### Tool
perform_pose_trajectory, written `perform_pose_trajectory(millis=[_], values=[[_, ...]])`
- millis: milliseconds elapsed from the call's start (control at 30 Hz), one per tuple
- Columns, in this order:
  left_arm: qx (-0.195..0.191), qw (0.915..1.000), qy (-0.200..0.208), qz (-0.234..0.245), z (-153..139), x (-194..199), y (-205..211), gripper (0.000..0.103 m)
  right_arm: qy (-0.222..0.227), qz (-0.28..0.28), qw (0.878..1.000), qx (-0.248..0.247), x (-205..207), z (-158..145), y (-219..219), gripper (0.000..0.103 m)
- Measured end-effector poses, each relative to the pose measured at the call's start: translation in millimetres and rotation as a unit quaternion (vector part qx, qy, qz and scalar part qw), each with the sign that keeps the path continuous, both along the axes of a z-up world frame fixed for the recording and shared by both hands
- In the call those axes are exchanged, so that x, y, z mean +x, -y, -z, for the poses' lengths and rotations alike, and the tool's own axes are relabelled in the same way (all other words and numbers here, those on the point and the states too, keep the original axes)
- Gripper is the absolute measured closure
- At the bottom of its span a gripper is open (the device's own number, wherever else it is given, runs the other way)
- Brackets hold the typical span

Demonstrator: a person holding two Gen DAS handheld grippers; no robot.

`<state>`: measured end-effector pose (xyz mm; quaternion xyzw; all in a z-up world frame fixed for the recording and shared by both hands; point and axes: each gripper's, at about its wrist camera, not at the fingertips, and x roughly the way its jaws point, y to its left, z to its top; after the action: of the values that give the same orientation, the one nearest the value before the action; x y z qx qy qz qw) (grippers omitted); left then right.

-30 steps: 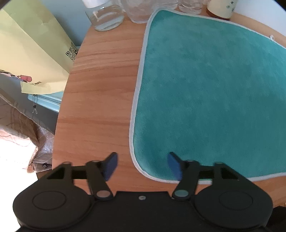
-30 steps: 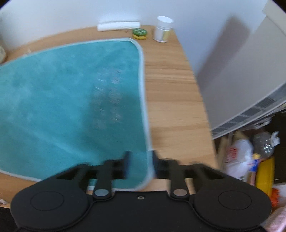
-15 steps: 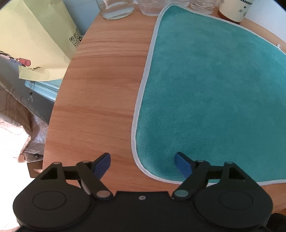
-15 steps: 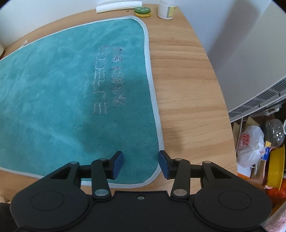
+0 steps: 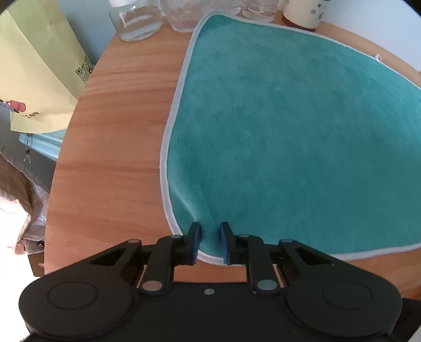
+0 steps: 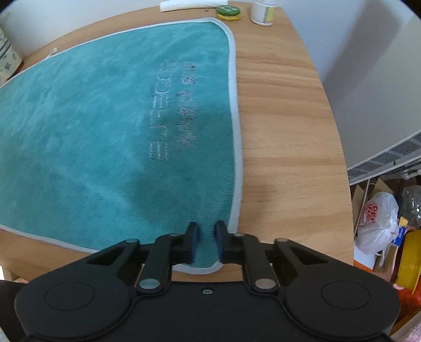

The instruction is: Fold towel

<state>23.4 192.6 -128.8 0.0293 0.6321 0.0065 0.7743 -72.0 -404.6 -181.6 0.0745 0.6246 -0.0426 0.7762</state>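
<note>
Both grippers have just been closing, each with a near corner of the teal towel (image 5: 289, 131) between its blue pads, and we read this as the opening pinch of the first fold. Left gripper (image 5: 209, 242): the jaws stand almost together, a raised pleat of cloth is squeezed between them, and small wrinkles fan out ahead of the pads, which tells us the fabric is truly gripped rather than merely straddled. Right gripper (image 6: 206, 242): the same narrow stance, with the opposite near corner bunched between its pads and the pale hem curling just to its right. We hold the two corners of one edge at once so that the edge can be carried as a straight line and laid evenly on the far edge. Ahead of both grippers the towel lies flat and fully spread on the wooden table (image 5: 118, 131), its stitched lettering (image 6: 168, 110) forward of the right gripper; in our judgement no fold has yet been made. Clear glass jars (image 5: 136, 23) stand at the far end beyond the left gripper, touching or nearly touching the far hem, and a white pill bottle (image 6: 263, 13) with a green-and-yellow tin (image 6: 228, 12) stands beyond the right gripper, just off the far corner. We judge that these crowd the landing zone, so the carried edge should come down short of them. A yellow paper bag (image 5: 34, 79) hangs off to the left of the left gripper, clear of the work.
</note>
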Motion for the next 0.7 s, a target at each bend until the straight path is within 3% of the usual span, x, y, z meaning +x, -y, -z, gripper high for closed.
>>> perform_pose_trajectory(millis=[533,700], values=[[-0.006,0.9986,-0.051,0.014,5.2,-12.5,12.4,0.091,-0.015,-0.005,1.000,-0.021,3.1,-1.3,6.2,0.097],[-0.008,0.9978,-0.065,0.013,7.0,-7.3,10.2,0.088,-0.018,-0.021,0.998,-0.052,14.8,-2.5,1.9,0.097]])
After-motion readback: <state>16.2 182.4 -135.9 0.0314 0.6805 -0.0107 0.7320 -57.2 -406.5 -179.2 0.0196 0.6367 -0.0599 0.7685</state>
